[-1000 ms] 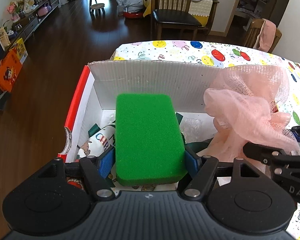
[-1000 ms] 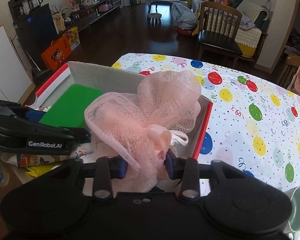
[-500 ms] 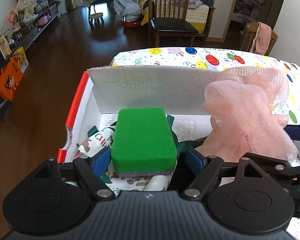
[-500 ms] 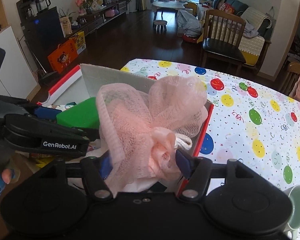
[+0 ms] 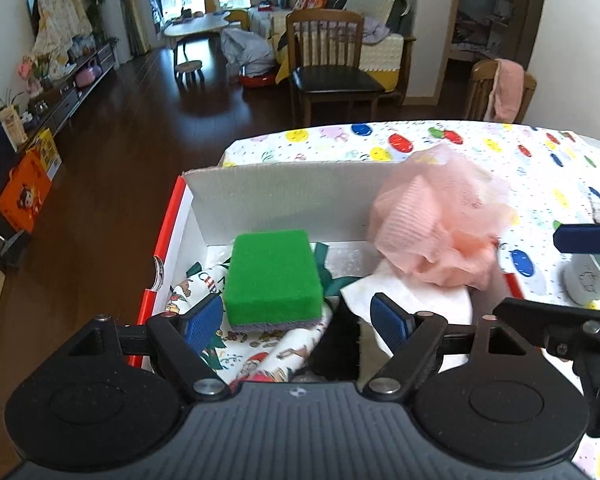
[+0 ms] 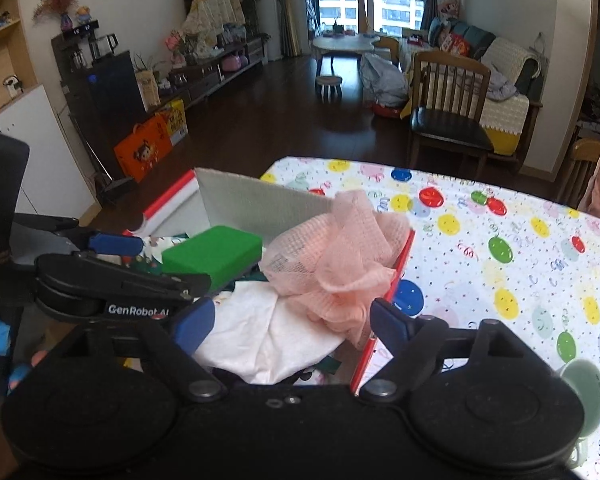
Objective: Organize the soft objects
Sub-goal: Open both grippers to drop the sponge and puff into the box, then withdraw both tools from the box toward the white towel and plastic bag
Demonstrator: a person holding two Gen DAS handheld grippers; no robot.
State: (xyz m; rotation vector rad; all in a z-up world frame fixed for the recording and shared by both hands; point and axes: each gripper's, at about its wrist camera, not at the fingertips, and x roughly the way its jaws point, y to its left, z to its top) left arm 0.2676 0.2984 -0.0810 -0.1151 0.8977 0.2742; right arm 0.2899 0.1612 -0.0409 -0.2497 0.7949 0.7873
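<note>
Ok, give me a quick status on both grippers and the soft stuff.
Left gripper open, clear of green sponge. Right gripper jaws just opened, pink mesh pouf released. Both lie in cardboard box. Nothing in the way.

The left tongs (image 5: 298, 322) are built of matte black plastic with two round discs, a ribbed grey housing and silver screws at the link joints. Blue textured pads (image 5: 202, 320) are fitted on the fingers. The right tongs (image 6: 292, 322) are made alike. On the side of the left tongs white lettering "GenRobot.AI" is printed.
</note>
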